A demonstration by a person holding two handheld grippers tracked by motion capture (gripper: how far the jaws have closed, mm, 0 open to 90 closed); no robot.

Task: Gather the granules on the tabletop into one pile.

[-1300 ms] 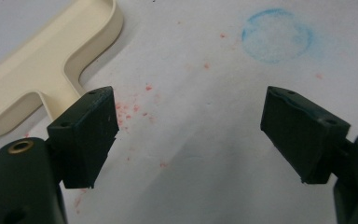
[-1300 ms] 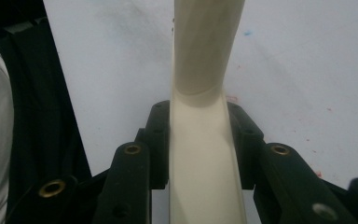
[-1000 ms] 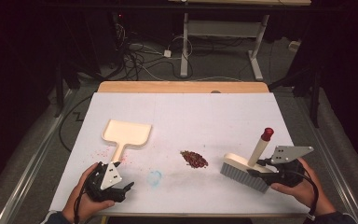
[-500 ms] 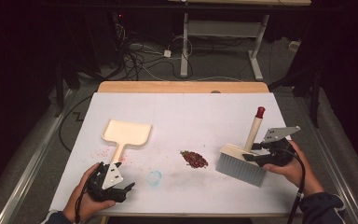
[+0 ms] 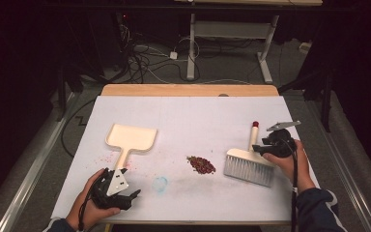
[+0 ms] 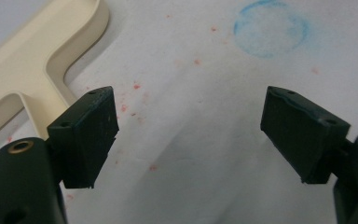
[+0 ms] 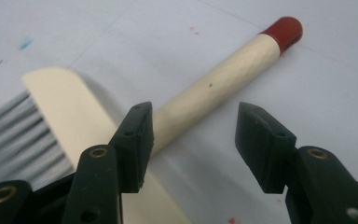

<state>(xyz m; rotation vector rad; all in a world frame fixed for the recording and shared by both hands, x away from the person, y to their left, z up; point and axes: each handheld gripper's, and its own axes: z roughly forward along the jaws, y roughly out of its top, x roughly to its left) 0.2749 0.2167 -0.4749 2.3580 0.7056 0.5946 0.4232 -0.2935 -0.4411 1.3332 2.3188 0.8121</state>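
A brush (image 5: 249,166) with grey bristles, a cream handle and a red tip lies flat on the white table cover at the right. My right gripper (image 5: 263,147) sits at the base of the handle. Its jaws have just been opening. In the right gripper view the brush (image 7: 223,74) handle runs between the jaws of my right gripper (image 7: 193,140), close to the left pad, with a gap to the right one. A cream dustpan (image 5: 131,137) lies at the left. My left gripper (image 5: 133,198) rests open near the front edge, beside the dustpan (image 6: 32,60) handle, with nothing between the jaws of my left gripper (image 6: 189,135).
A small pile of dark red crumbs (image 5: 201,164) lies between dustpan and brush. A faint blue ring mark (image 5: 160,183) and red specks stain the cover near the left hand. The table's wooden far edge (image 5: 188,90) borders a dark floor with cables.
The right hand carried the brush away from the front edge and laid it flat. The right jaws spread apart off the handle. The left hand stayed put.
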